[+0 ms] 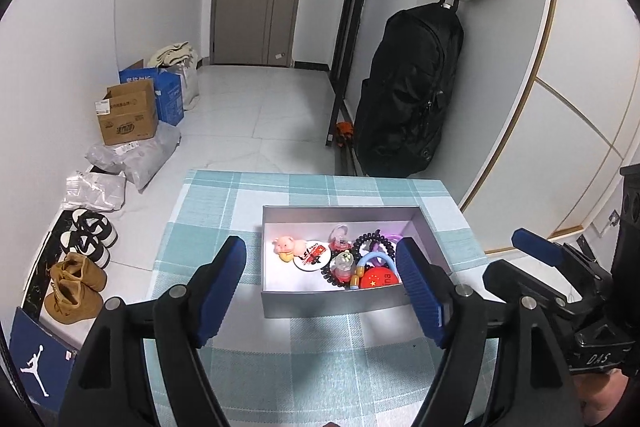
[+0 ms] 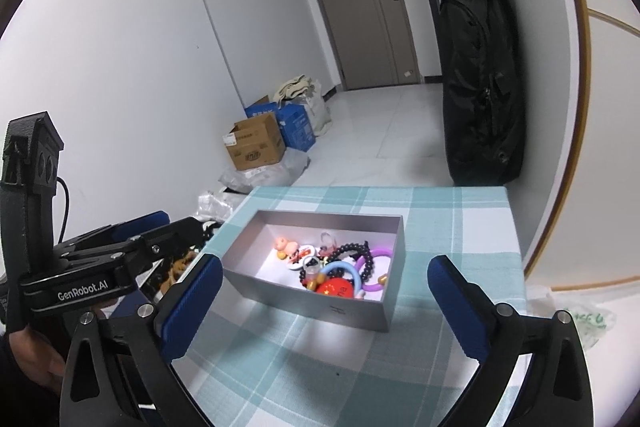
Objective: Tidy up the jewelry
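Observation:
A grey open box (image 1: 336,303) (image 2: 320,301) stands on the checked tablecloth. Inside lie a pink pig charm (image 1: 287,246) (image 2: 287,246), a round white badge (image 1: 312,254), a black bead bracelet (image 1: 374,239) (image 2: 352,247), a purple ring (image 2: 378,253), a blue ring (image 1: 378,259) (image 2: 340,269) and a red round piece (image 1: 379,277) (image 2: 335,289). My left gripper (image 1: 322,285) is open and empty, hovering just before the box. My right gripper (image 2: 324,301) is open and empty, near the box's front. Each gripper shows in the other's view: the right (image 1: 560,287), the left (image 2: 120,247).
The small table (image 1: 312,347) (image 2: 360,367) has its edges close on all sides. On the floor at the left are shoes (image 1: 80,267), cardboard boxes (image 1: 128,115) (image 2: 256,143) and plastic bags. A black bag (image 1: 408,87) (image 2: 480,79) hangs on the right wall.

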`<state>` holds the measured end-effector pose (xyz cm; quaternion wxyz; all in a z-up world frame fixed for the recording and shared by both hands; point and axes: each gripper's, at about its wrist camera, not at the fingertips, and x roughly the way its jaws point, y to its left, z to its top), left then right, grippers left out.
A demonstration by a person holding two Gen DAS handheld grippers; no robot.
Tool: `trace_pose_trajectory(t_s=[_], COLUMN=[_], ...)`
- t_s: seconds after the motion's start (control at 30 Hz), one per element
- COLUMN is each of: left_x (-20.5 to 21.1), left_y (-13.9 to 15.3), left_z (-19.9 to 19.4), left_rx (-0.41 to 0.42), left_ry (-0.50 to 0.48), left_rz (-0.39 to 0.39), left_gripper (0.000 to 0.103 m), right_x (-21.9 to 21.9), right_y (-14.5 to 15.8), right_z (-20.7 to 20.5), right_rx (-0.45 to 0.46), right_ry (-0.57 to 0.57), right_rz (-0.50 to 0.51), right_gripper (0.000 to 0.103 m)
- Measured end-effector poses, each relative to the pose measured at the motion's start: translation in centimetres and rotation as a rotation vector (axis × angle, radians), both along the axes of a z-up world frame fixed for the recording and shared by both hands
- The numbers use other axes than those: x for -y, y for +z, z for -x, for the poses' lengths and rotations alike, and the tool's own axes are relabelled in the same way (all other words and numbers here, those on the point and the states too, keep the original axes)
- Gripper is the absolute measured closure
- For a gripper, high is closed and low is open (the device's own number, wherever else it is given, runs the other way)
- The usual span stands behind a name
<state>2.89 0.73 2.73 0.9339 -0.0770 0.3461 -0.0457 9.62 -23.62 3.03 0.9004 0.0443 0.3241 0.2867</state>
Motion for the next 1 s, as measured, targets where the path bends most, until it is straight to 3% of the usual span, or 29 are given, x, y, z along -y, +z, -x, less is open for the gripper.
trace_pose_trajectory(t_s=[1.0], left_x=[0.16], left_y=[-0.05], left_z=[0.76], left_rx=[-0.003], left_ry=[0.015], left_rz=[-0.014], left_gripper=[0.029], right_x=[0.41], right_y=[0.13], right_z=[0.72], right_rx=[0.007], right_ry=[-0.005], right_rz=[0.008], right_gripper=[0.000])
